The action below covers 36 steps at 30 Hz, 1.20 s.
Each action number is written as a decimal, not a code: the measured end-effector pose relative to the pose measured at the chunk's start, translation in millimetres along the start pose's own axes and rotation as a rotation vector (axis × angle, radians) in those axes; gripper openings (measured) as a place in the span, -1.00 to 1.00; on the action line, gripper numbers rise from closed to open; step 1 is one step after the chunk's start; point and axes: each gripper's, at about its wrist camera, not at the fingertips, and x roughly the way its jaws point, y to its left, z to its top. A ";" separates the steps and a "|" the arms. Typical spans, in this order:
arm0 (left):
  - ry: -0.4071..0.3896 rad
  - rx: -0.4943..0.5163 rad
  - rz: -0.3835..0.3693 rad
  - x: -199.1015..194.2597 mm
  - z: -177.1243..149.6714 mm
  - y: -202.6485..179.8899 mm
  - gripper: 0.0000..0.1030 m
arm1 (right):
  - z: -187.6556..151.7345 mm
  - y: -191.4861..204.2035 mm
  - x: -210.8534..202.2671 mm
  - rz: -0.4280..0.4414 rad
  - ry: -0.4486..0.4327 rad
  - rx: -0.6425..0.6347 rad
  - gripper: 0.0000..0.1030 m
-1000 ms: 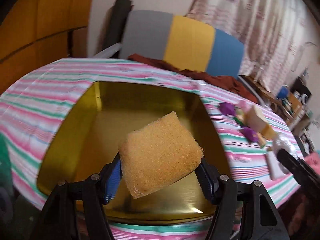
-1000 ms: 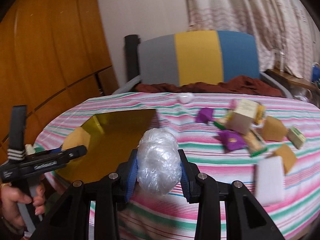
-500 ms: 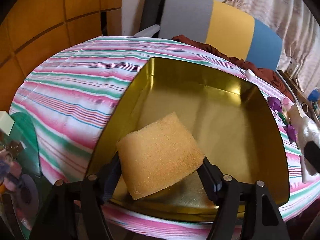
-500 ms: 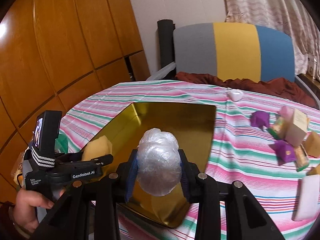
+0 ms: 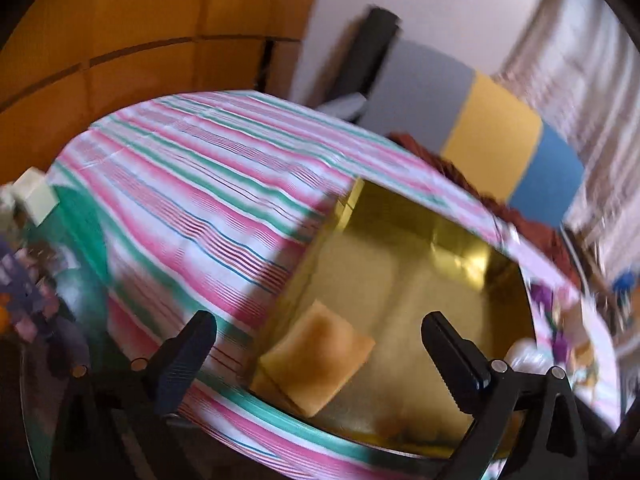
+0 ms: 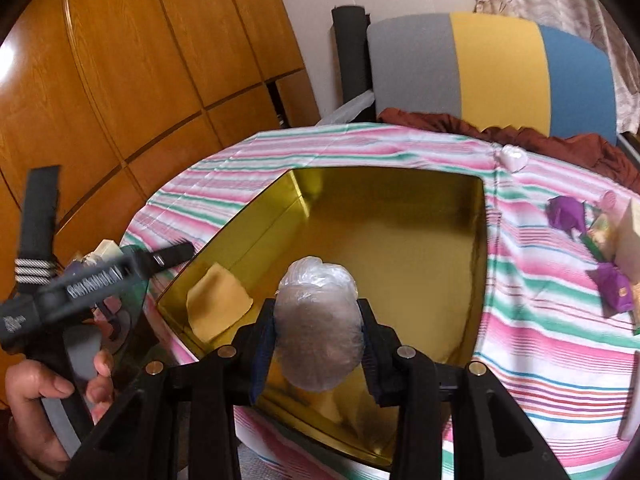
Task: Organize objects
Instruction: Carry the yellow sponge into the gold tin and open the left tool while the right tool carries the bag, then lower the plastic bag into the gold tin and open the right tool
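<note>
A gold tin tray (image 5: 460, 224) (image 6: 400, 176) sits on the striped table. A yellow sponge (image 5: 320, 358) (image 6: 218, 306) lies in the tray's near left corner. My left gripper (image 5: 320, 344) is open and empty, just above and in front of the sponge; it also shows at the left of the right wrist view (image 6: 160, 258). My right gripper (image 6: 318, 330) is shut on a clear crumpled plastic bag ball (image 6: 318, 320) and holds it over the tray's near edge.
Purple wrapped items (image 6: 612, 284), small boxes (image 6: 628, 240) and a white lump (image 6: 514, 158) lie on the striped cloth (image 6: 540, 320) right of the tray. A grey, yellow and blue chair (image 6: 500, 72) stands behind. Wooden panels (image 6: 120, 80) are at the left.
My left gripper has opened and let the sponge drop into the tray's corner, then drawn back to the left. My right gripper with the bag has moved over the tray.
</note>
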 end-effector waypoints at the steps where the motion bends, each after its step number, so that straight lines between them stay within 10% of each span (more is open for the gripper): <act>1: -0.020 -0.015 0.014 -3.5 1.9 2.4 1.00 | 1.2 3.3 6.4 0.009 0.018 -0.007 -0.25; 11: -0.126 -0.120 0.090 -29.9 12.0 26.7 1.00 | 7.4 32.5 57.5 0.069 0.120 -0.004 -0.22; 17: -0.133 -0.153 0.076 -34.5 11.3 31.2 1.00 | 3.6 35.2 71.3 0.120 0.187 0.038 0.15; 36: -0.072 -0.032 -0.050 -32.3 -9.5 -33.4 1.00 | 7.9 -36.7 -50.2 -0.091 -0.159 0.089 0.16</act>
